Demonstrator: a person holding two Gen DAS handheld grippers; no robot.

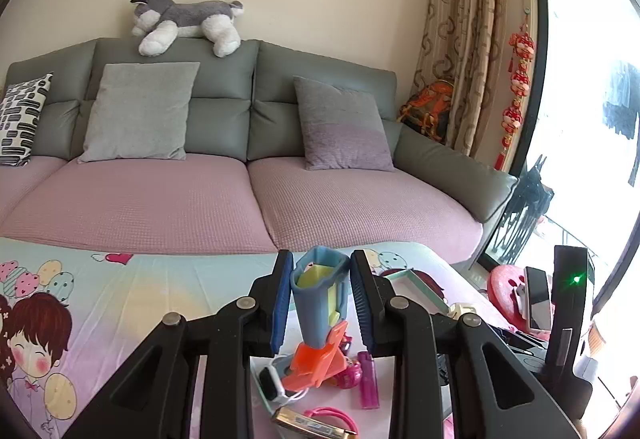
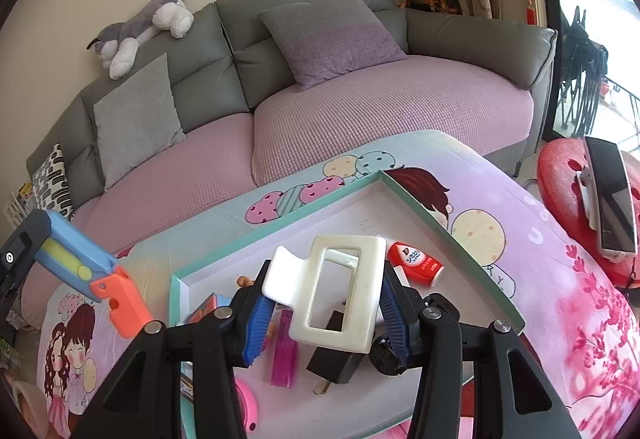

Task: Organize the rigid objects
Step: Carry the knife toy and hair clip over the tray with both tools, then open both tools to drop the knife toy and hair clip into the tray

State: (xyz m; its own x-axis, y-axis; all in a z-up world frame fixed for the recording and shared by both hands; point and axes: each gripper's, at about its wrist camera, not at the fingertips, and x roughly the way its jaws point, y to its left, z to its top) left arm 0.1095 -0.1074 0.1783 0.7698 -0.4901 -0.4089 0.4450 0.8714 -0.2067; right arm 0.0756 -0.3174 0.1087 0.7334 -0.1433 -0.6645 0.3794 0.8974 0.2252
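Observation:
My left gripper (image 1: 320, 267) is shut on a toy gun (image 1: 318, 303) with a blue barrel, a yellow insert and an orange handle, held barrel-up above the table. In the right wrist view the same toy gun (image 2: 80, 263) hangs at the far left. My right gripper (image 2: 326, 291) is shut on a white rectangular hair claw clip (image 2: 280, 275), which it holds over a shallow teal-rimmed tray (image 2: 416, 207). In the tray lie a red and white small bottle (image 2: 418, 267), a pink lighter (image 2: 285, 351) and a black plug adapter (image 2: 336, 355).
A cartoon-print cloth (image 1: 100, 299) covers the table. Below the toy gun lie a white smartwatch (image 1: 270, 383), the pink lighter (image 1: 369, 383) and a pink ring (image 1: 332, 413). A sofa (image 1: 240, 199) stands behind. A phone (image 2: 612, 195) leans on a red stool (image 2: 560, 175) at the right.

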